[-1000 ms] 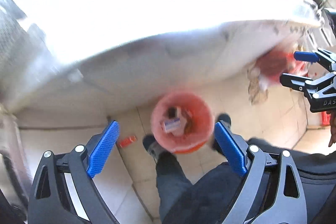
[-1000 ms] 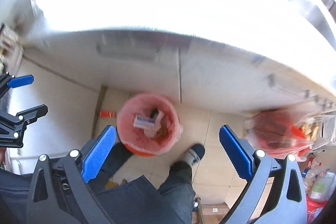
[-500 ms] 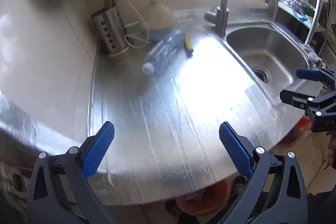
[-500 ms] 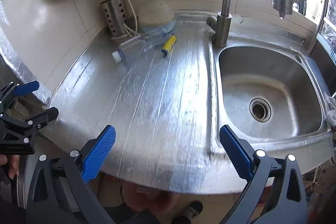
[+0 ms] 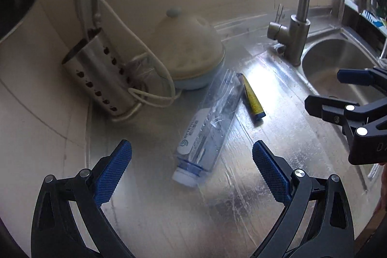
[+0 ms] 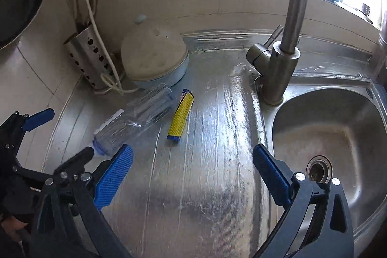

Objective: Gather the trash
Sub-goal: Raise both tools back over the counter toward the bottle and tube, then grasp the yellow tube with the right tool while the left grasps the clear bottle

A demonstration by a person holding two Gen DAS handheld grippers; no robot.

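Left wrist view | clear crushed plastic bottle point(image 5: 208, 129) lying beside yellow tube point(image 5: 252, 99) on steel desk point(image 5: 241, 197) | left gripper point(image 5: 192, 169) and right gripper point(image 6: 193, 173) jaws wide, empty

A: Left gripper point(image 5: 192, 162): black skeletal frame with triangular cut-outs, silver screws seen behind each jaw.
B: Blue ribbed pads point(image 5: 113, 172) are fitted on the inner jaw faces.
A: Right gripper point(image 6: 192, 168): same build; white lettering, partly cut off, is seen on its body.
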